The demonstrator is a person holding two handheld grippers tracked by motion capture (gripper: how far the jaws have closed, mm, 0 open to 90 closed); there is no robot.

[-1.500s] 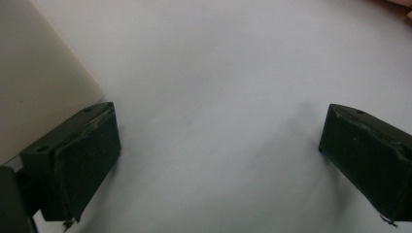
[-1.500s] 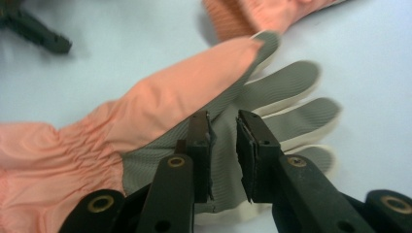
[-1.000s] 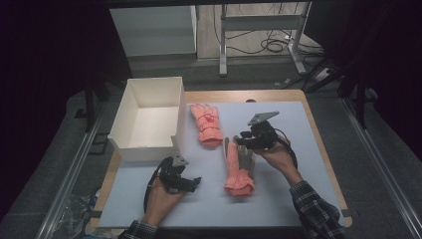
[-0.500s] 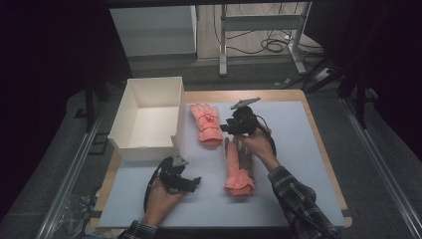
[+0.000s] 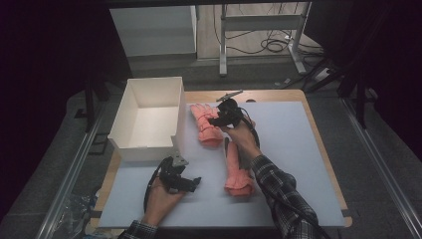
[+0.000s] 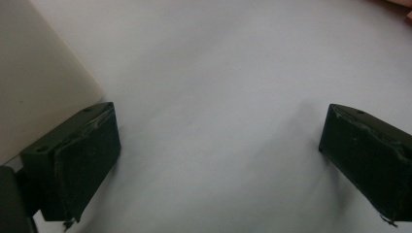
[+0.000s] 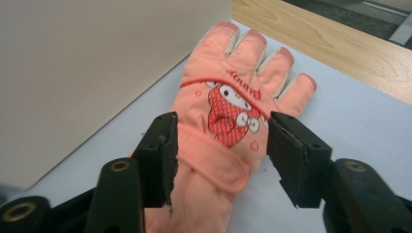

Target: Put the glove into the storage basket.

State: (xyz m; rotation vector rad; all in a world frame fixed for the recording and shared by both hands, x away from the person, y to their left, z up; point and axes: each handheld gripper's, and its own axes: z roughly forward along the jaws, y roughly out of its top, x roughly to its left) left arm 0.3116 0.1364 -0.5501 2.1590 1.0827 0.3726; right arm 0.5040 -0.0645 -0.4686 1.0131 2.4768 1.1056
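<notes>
Evidently lining up a pick: right gripper (image 7: 221,160) straddles the far pink glove (image 7: 228,126) beside the white box (image 5: 149,117), jaws apart, not yet clamped. Left gripper (image 6: 218,155) idles apart over bare mat; second glove (image 5: 236,169) lies nearer.

Dark room around a brightly lit table (image 5: 298,149), soft shadows under black jaws, slightly soft focus, faint blur near edges
</notes>
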